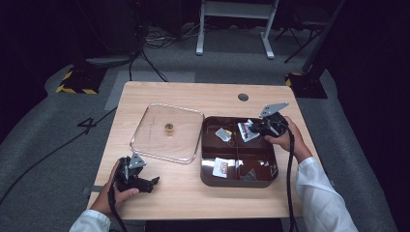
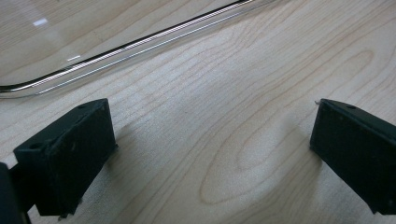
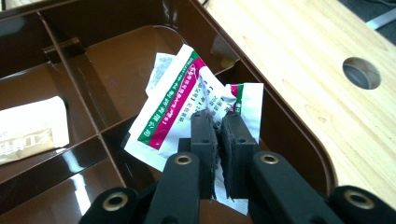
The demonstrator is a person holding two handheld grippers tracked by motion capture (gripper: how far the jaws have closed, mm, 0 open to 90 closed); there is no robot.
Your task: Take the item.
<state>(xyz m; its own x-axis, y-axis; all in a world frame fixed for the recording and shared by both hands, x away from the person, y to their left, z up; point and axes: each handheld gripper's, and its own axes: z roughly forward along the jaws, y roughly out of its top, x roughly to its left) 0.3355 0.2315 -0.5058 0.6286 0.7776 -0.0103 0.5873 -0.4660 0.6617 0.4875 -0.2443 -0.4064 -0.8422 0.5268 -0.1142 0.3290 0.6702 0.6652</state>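
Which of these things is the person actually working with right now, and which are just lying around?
In use:
- right gripper, fingers shut on the white sachet
- brown divided tray

Lying about:
- clear lid
- small gold object
- other packets
- left gripper, open

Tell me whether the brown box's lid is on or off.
Off: the clear lid lies flat on the table, left of the open brown box.

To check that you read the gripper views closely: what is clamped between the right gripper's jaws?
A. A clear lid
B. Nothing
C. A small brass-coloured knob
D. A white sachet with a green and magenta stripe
D: in the right gripper view the right gripper has its jaws pressed shut on the white sachet, above the brown tray.
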